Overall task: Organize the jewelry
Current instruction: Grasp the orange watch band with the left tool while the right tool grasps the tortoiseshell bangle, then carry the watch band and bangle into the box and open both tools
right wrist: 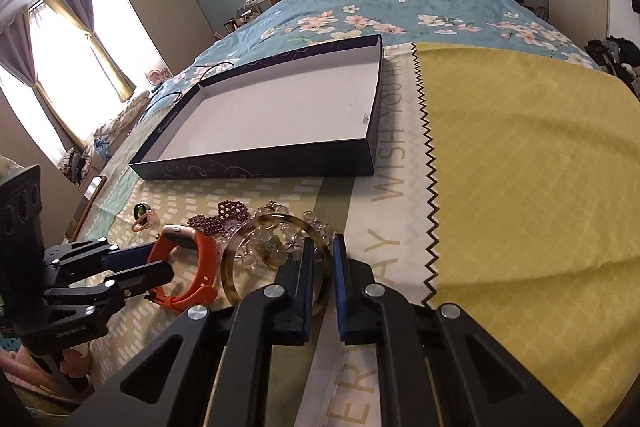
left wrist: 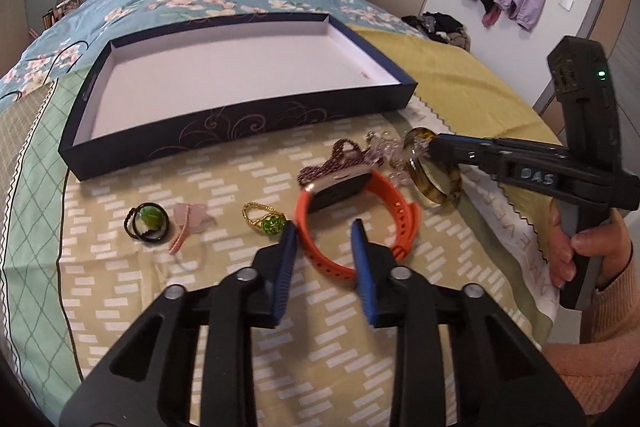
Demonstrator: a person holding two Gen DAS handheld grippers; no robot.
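Jewelry on bed: right hand-held gripper [right wrist: 323, 251] clenched on glossy amber bangle [right wrist: 240, 287]; left hand-held gripper [left wrist: 325, 241] grasping rubbery orange watch strap [left wrist: 320, 251].

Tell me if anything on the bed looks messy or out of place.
Yes. The box is bare inside while all the jewelry lies loose on the bedspread in front of it. The purple bead strand, clear crystal piece and amber bangle are heaped together beside the orange watch; nothing looks broken.
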